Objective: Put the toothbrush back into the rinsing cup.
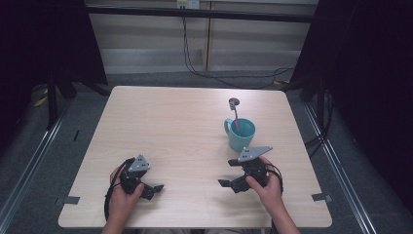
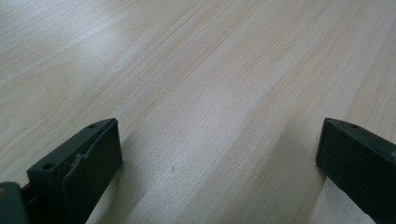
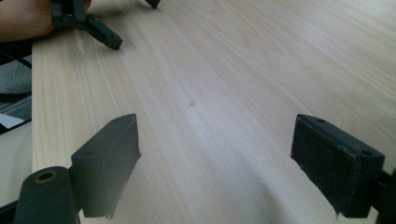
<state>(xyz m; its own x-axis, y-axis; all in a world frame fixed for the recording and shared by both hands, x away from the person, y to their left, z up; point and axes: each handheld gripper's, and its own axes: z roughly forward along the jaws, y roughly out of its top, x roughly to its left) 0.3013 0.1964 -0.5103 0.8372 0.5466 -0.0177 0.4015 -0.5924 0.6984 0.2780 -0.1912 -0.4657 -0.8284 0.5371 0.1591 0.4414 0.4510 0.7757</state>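
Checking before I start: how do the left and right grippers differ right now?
The left gripper sits near the table's front left, far from the teal mug; the right gripper sits front right, just before that mug. The left points right, the right points left, facing each other. Both are open, empty and hand-held low over the wood.

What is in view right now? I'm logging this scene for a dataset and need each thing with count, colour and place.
Table: one, light wood, centre of the high view.
Mug: one, teal, upright on the table's right half, just beyond the right gripper.
Spoon: one, pink handle standing in the mug, its grey end sticking up above the rim.
Cables: a few, black, on the grey floor beyond the table.
Tape pieces: two, grey, at the table's near corners.
Left gripper: one, black, jaws wide apart, on the near left of the table.
Right gripper: one, black, jaws wide apart, on the near right.
Hands: two, each holding a gripper.
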